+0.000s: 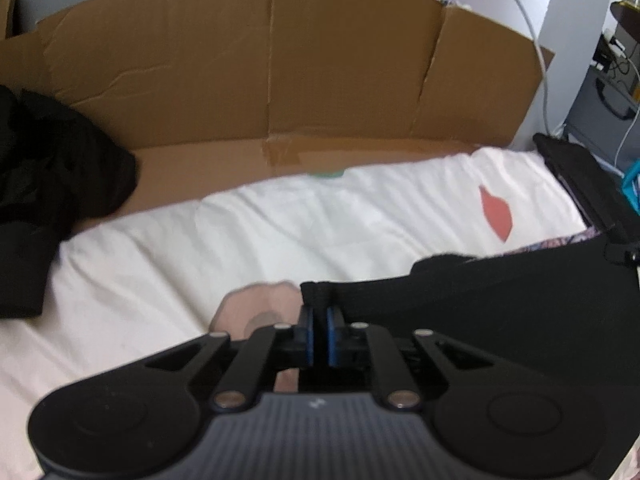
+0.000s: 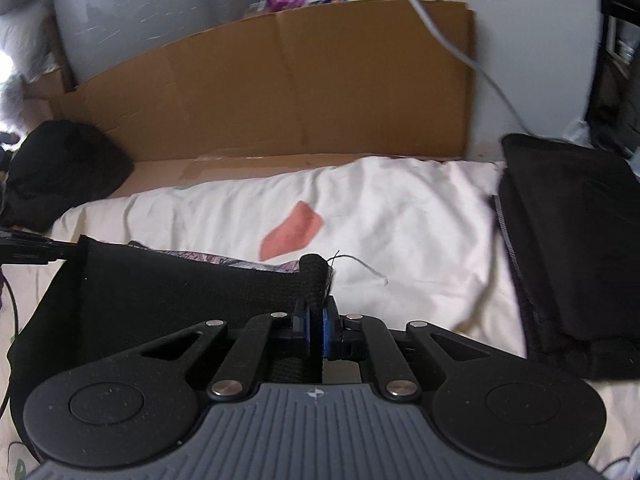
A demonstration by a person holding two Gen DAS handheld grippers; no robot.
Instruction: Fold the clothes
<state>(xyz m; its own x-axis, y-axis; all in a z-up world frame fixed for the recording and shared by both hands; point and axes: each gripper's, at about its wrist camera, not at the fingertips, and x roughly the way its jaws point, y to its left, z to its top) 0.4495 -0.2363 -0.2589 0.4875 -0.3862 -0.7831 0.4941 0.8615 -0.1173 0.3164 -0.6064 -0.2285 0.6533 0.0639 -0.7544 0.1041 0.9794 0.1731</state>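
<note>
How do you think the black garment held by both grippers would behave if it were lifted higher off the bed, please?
The black garment would probably sag between the left gripper and right gripper, since its edge bunches at the pads. It looks light; loose threads might snag.

The left gripper (image 1: 319,312) and right gripper (image 2: 315,312) look alike: black linkage arms with silver pivot screws, blue pads lining the fingers. Each has a grey ribbed body at six o'clock, bearing a small white mark, flanked by round black discs.
</note>
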